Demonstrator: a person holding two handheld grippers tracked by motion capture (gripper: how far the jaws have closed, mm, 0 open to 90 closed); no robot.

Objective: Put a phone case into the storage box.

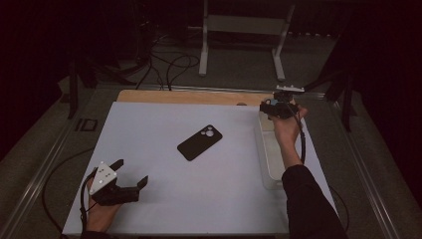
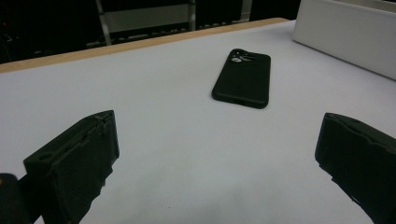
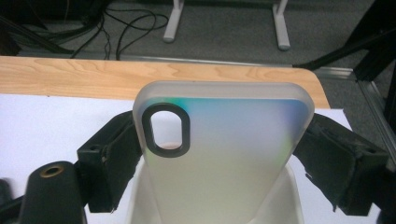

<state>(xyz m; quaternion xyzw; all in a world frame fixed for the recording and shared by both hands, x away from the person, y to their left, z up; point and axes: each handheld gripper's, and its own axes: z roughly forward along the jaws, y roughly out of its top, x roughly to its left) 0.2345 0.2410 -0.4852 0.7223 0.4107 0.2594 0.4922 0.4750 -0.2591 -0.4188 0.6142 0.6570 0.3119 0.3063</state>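
Note:
A black phone (image 1: pixel 199 142) lies face down in the middle of the white mat (image 1: pixel 149 124); it lies ahead of the jaws as the phone (image 2: pixel 243 79) in the left gripper view. My left gripper (image 1: pixel 132 172) rests near the front left of the mat, open and holding nothing, as the left gripper (image 2: pixel 215 158) shows close up. My right gripper (image 1: pixel 276 108) is raised at the far right, over the back end of a white bin (image 1: pixel 267 164). The right gripper (image 3: pixel 219 154) is shut on a frosted translucent phone case (image 3: pixel 229 140) with a black camera ring, held by its sides.
The bin (image 3: pixel 133 198) sits along the mat's right edge, and its wall (image 2: pixel 345 32) stands to the right of the phone. A wooden table edge (image 1: pixel 189 96) runs behind the mat. Beyond it are floor cables (image 1: pixel 169 64) and a white stand (image 1: pixel 244 30).

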